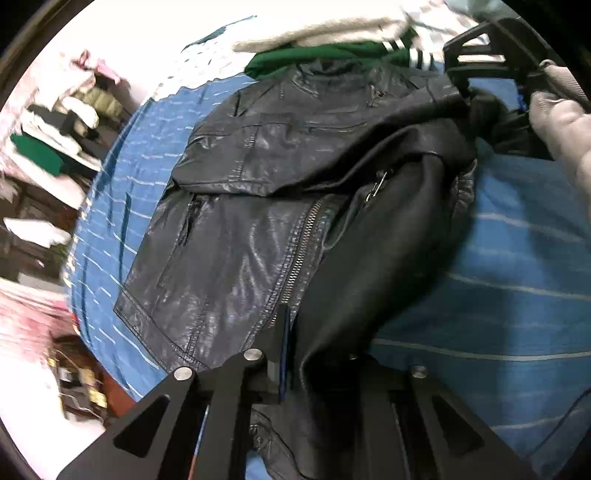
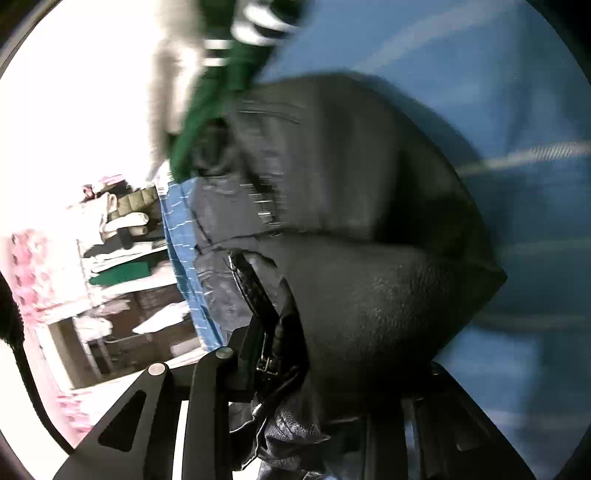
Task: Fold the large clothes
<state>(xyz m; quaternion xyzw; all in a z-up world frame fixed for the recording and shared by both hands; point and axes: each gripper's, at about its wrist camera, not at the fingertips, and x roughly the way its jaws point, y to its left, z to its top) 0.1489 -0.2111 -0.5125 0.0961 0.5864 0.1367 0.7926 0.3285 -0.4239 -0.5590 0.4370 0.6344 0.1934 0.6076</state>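
- Jacket (image 1: 258,206) lies on the bedspread (image 1: 498,277).
- Sweater (image 1: 314,55) lies beyond the jacket, touching its far edge.
- Shelves (image 1: 55,140) stand left of the bed.

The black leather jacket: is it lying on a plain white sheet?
No. The black leather jacket lies on a blue bedspread crossed by thin pale stripes.

Home bedroom or clothes room, by my read. Below me a bed-like surface under a blue sheet with thin white stripes (image 1: 498,266). Past its left edge, open shelving stacked with folded garments (image 1: 62,129), white, green and olive. At the far edge, a heap of loose clothes: a green garment with white stripes (image 1: 332,55) under a cream knit (image 1: 325,27).
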